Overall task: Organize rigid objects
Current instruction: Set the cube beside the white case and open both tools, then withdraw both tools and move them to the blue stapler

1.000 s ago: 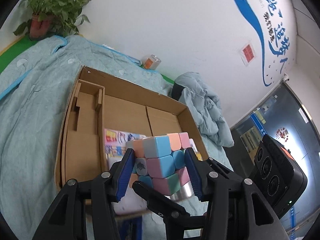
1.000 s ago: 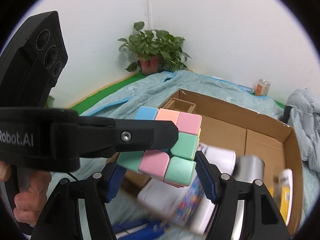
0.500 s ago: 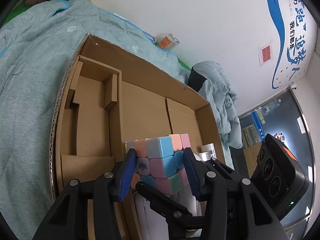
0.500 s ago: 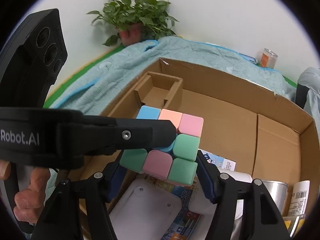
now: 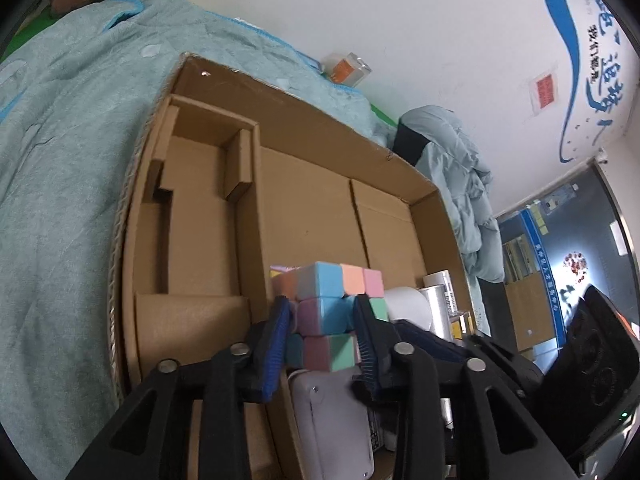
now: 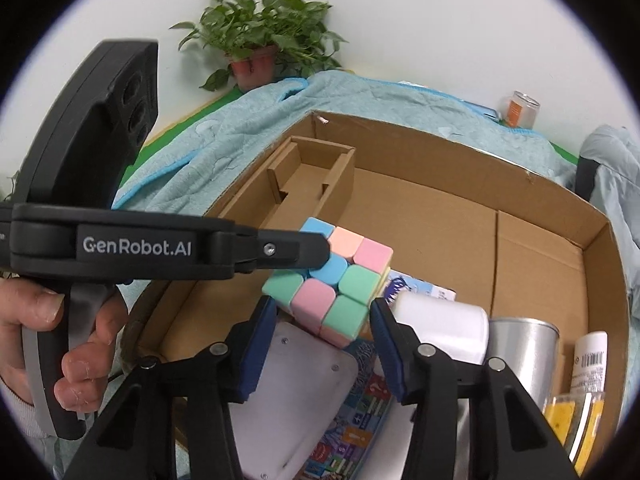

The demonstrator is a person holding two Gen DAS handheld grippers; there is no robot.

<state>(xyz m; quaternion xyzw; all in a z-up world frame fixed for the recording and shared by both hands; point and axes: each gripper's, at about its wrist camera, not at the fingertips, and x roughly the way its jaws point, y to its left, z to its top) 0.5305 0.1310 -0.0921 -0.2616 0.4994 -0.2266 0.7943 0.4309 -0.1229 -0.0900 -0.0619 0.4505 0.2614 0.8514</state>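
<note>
Pastel squares of pink, mint, blue and peach mark the plastic puzzle cube that my left gripper clamps between its blue-padded fingers. From the right wrist view I see the same cube held above the near end of the open brown cardboard box, with the left tool's black finger pressed flat on its upper face. My right gripper sits just under and in front of the cube with its jaws spread wide, the pads apart from the cube's sides and holding nothing. Below the cube, inside the box, lie a flat white plastic device, a colourful printed booklet, a white rounded container, a shiny metal can and a white bottle with a barcode label. At the far left corner of the box stands a cardboard divider insert. Beneath the box spreads a light teal quilted blanket, and a potted green plant stands by the white wall.
</note>
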